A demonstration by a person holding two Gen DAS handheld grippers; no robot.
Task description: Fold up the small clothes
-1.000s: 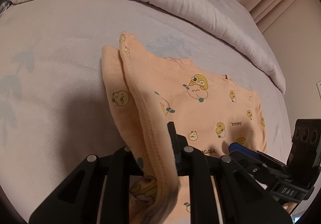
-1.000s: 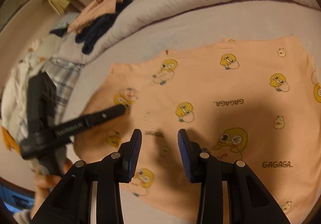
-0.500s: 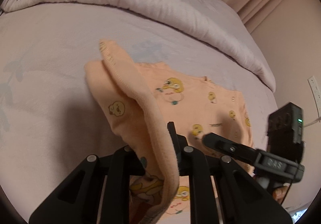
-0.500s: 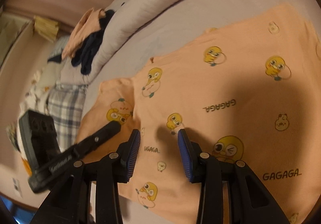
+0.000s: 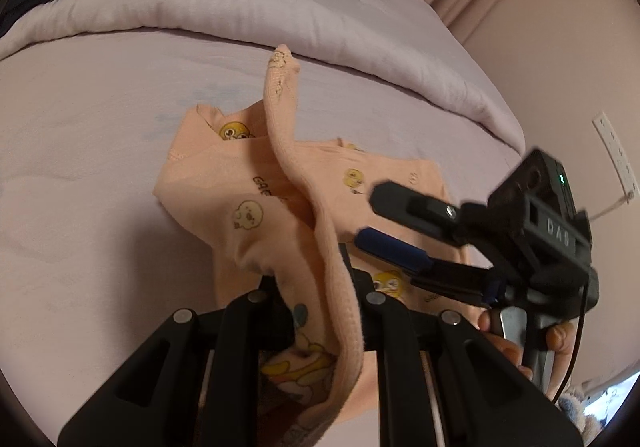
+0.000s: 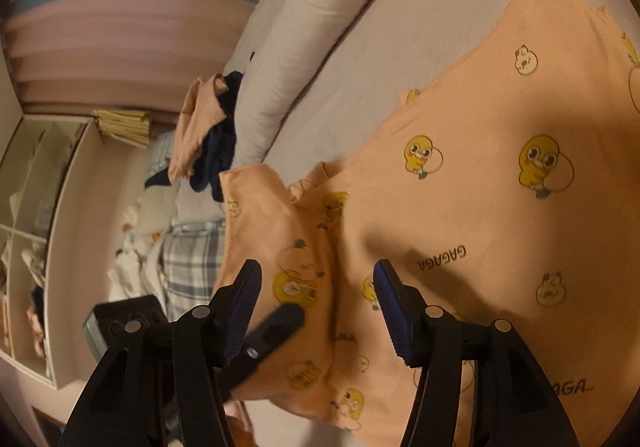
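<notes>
Folding had only just started: the peach shirt (image 6: 500,207) lay mostly flat on the bed (image 5: 100,167), one side lifted and carried over its middle. Left gripper (image 5: 320,287) was clamped tight on that raised hem, the fabric draped over its fingers. Right gripper (image 6: 316,303) hovered above the shirt, its jaws having just been opening, about half wide, nothing pinched between them. First fold not yet laid down; remaining folds looked undone.

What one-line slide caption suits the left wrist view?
Left hand-held gripper lifts peach duck-print cotton top off lilac bedsheet.
</notes>
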